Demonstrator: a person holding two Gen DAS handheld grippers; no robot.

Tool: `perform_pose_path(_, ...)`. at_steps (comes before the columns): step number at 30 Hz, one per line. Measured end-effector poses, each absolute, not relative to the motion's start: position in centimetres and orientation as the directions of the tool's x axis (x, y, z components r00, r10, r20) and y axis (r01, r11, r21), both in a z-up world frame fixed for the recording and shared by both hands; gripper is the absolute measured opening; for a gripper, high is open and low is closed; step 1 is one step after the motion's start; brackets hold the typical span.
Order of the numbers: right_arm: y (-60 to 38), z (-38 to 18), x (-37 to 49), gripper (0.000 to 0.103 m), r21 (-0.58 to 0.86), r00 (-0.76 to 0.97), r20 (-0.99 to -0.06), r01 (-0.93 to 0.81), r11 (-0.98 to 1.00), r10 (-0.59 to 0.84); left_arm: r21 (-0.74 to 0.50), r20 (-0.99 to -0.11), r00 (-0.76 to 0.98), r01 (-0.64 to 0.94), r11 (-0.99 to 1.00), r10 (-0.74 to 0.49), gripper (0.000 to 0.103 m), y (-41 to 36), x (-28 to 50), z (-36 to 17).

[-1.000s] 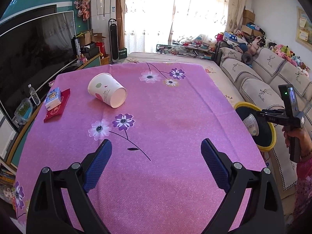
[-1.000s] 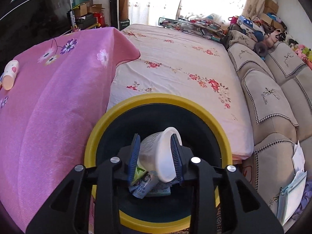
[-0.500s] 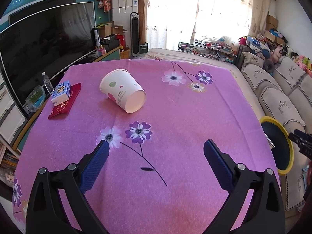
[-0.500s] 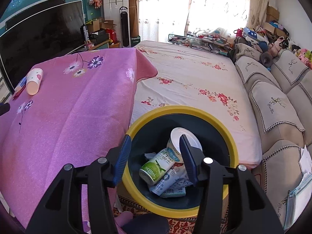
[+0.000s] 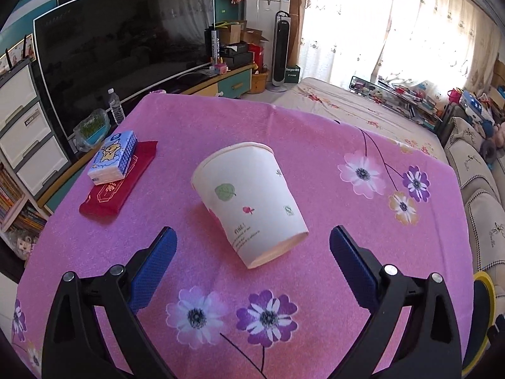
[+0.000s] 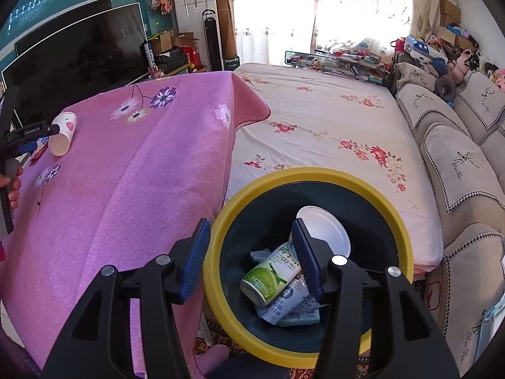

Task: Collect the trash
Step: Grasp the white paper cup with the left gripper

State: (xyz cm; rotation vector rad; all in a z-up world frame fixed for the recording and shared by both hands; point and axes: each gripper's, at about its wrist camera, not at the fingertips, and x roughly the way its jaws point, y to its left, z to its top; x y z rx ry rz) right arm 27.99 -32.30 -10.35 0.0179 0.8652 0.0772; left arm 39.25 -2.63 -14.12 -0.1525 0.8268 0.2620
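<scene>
A white paper cup (image 5: 249,202) with small leaf prints lies on its side on the pink flowered tablecloth (image 5: 315,145), mouth toward me. My left gripper (image 5: 252,252) is open, its blue pads just short of the cup's mouth on either side. The cup also shows in the right wrist view (image 6: 63,132). My right gripper (image 6: 251,255) is open and empty above the yellow-rimmed dark bin (image 6: 394,221), which holds a white cup (image 6: 328,230), a green can (image 6: 268,278) and cartons.
A blue tissue pack (image 5: 113,158) lies on a red packet (image 5: 116,186) at the table's left. A TV (image 5: 126,50) and cabinet stand beyond. A bed (image 6: 331,126) and sofa (image 6: 457,145) lie right of the table; the bin stands by the table's right edge.
My right gripper has opened and dropped its white cup into the bin, then drawn back. My left gripper has moved forward up to the paper cup on the table.
</scene>
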Motion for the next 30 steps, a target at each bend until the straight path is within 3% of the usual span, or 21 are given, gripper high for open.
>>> perform_pose_path(10, -31.9, -11.4, 29.0, 0.053, 0.079, 0.636, -0.763, -0.092, 0.993, 0.119, -0.019, -0.773, 0.605, -0.326, 0.945, 0.194, 0.096, -2.7, 43.1, -16.4)
perform_pose_path(21, -32.2, -11.7, 28.5, 0.056, 0.099, 0.634, -0.762, -0.092, 0.991, 0.135, -0.043, -0.811, 0.565, -0.316, 0.948, 0.152, 0.064, -2.5, 44.6, -18.4)
perform_pose_path(30, -31.9, -11.6, 27.8, 0.056, 0.103, 0.636, -0.76, -0.084, 0.991, 0.133, -0.052, -0.797, 0.589, -0.286, 0.957, 0.133, 0.061, -2.9, 44.2, -18.4)
